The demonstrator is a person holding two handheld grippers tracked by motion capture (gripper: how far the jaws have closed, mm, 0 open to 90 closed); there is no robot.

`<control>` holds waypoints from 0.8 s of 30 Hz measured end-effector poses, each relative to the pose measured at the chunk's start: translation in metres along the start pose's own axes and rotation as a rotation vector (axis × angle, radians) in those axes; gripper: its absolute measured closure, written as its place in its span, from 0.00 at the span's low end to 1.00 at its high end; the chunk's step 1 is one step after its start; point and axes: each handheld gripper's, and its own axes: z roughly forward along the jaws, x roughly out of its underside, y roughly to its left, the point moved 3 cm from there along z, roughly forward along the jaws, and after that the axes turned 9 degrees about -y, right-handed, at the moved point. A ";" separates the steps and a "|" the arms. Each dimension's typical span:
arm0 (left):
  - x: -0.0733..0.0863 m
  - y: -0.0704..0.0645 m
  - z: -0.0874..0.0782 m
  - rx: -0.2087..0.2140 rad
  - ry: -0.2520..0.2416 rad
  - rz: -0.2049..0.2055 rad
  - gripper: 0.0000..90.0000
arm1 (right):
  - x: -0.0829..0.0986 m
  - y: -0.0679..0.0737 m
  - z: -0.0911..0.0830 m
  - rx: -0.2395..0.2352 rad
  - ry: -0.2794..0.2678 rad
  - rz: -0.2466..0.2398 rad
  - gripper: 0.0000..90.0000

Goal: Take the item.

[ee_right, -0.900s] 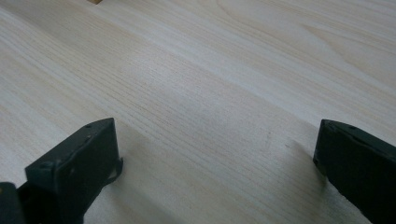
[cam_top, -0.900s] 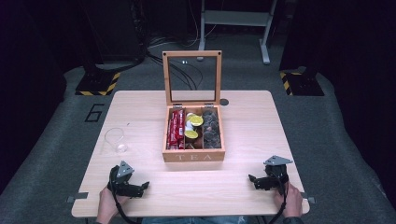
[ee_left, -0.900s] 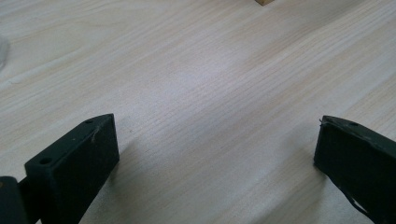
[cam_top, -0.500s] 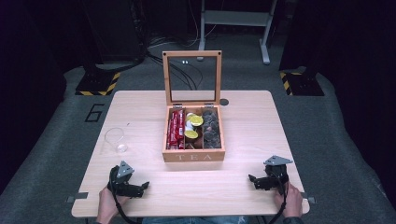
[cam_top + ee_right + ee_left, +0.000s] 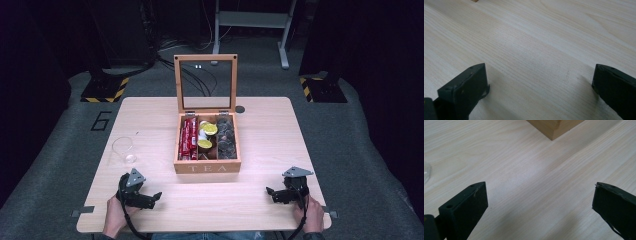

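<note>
Well, here is how I read it from my station.

Tea box: the wooden tea box [image 5: 207, 162] sits mid-table with its glass lid [image 5: 205, 82] standing upright at the back; a near corner [image 5: 554, 128] of the box shows at the top of the left gripper view.
Contents: red packets [image 5: 188, 138] fill the left compartment, yellow-topped cups [image 5: 207, 135] the middle one, dark pieces [image 5: 226, 138] the right one; what the dark pieces are I cannot tell.
Glass: a clear glass [image 5: 123, 150] stands to the left of the box, apart from it, and just ahead of my left gripper.
Left gripper: the left gripper [image 5: 151, 199] rests low at the near left of the table [image 5: 270, 125], jaws wide apart with nothing but bare wood between them.
Right gripper: the right gripper [image 5: 270, 193] rests at the near right, jaws equally wide and empty, well apart from the box.
Change: compared with the high views of the last second, I see no shift at all; both grippers, the box, the lid and the glass lie as they did.
Meaning: I judge that the work has not begun, and that I am parked at the start, with nothing gripped.
Next: the left gripper is nearest the glass, so I expect the first reach to go there or into the open box.
</note>
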 end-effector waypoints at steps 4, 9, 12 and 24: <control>-0.006 0.000 0.000 0.005 -0.011 -0.005 0.00 | 0.000 0.000 0.000 0.000 0.000 0.000 0.00; -0.015 0.000 -0.001 0.021 0.004 0.007 0.00 | 0.000 0.000 0.000 0.000 0.000 0.000 0.00; -0.021 0.000 -0.002 0.028 0.008 0.014 0.00 | 0.000 0.000 0.000 0.000 0.000 0.000 0.00; -0.046 0.002 -0.003 0.034 0.015 0.055 0.00 | 0.000 0.000 0.000 -0.001 0.000 0.000 0.00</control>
